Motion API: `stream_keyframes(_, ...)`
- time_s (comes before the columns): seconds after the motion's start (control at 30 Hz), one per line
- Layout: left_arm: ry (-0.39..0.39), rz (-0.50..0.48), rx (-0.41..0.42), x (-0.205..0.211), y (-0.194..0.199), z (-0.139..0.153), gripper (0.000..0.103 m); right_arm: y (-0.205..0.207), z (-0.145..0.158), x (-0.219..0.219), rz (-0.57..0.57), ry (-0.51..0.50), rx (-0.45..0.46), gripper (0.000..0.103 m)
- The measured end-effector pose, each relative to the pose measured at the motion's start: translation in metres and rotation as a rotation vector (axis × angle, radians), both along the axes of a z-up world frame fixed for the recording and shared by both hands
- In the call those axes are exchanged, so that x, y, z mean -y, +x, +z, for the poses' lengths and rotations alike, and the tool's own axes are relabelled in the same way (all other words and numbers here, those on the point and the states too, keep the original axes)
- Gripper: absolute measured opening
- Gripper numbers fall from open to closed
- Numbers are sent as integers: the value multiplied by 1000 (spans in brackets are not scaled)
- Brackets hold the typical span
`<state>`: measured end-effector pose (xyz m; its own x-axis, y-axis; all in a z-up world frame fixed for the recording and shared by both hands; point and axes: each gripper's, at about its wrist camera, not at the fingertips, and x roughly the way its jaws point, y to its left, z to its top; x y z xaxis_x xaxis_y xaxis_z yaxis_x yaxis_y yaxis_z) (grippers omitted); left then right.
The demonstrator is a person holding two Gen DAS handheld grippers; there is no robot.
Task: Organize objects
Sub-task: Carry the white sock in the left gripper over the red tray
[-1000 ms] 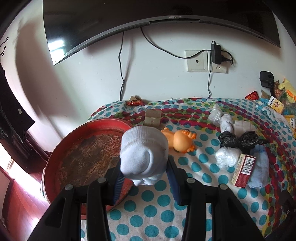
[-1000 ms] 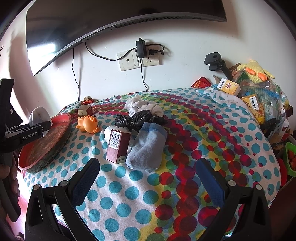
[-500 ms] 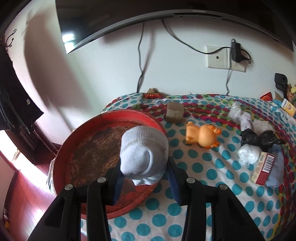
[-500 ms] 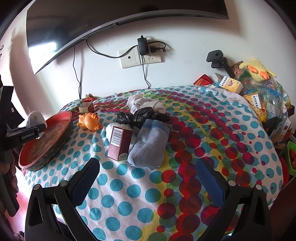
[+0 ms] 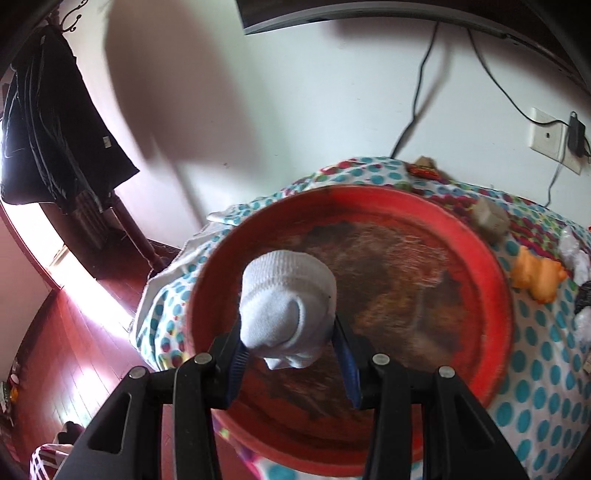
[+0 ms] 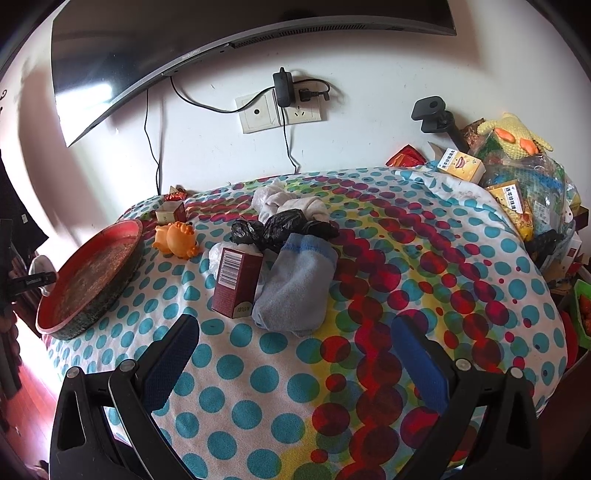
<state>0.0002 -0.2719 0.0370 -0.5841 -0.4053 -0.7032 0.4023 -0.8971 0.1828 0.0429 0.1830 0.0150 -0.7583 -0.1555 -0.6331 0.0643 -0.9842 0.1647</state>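
Note:
My left gripper (image 5: 290,350) is shut on a rolled white sock (image 5: 288,306) and holds it above the near left part of the round red tray (image 5: 495,295). The tray (image 6: 122,230) also shows in the right wrist view at the table's left edge, with the left gripper (image 6: 35,282) and sock (image 6: 38,264) beside it. My right gripper (image 6: 295,363) is open and empty above the dotted tablecloth (image 6: 258,387). In front of it lie a grey-blue sock (image 6: 299,284), a dark red box (image 6: 236,282), black plastic bags (image 6: 280,225) and an orange toy (image 6: 175,238).
A small box (image 6: 171,211) and a white cloth (image 6: 288,203) lie near the wall. Boxes, bags and a plush duck (image 6: 513,136) pile up at the right. A TV (image 6: 184,33), socket with cables (image 6: 280,107) and a black camera (image 6: 430,110) are on the wall. The wooden floor (image 5: 66,350) lies left.
My left gripper has swung left with the white sock, from over the cloth beside the tray to over the tray itself. My right gripper has barely moved, drifting slightly closer to the pile.

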Motion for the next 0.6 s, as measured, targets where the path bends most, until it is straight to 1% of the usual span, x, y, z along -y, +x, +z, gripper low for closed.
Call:
stream_keyframes(0.13, -18, 22, 9, 30, -1, -1, 43, -4, -7, -1, -4, 2, 14, 103)
stream_keyframes(0.2, -10, 25, 9, 41, -5, 0, 43, -4, -10, -2, -7, 6, 15, 103)
stream_keyframes(0.3, 10, 23, 10, 55, -16, 1, 44, -5, -13, -1, -6, 9, 19, 103)
stream_keyframes(0.4, 34, 16, 33, 63, -33, -3, 44, -7, -17, 0, 0, 16, 24, 103)
stream_keyframes(0.57, 119, 25, 79, 79, -70, -17, 44, -10, -26, 3, 4, 25, 54, 103)
stream_keyframes(0.6, 122, 28, 89, 80, -74, -21, 44, -10, -28, 4, 7, 18, 59, 103)
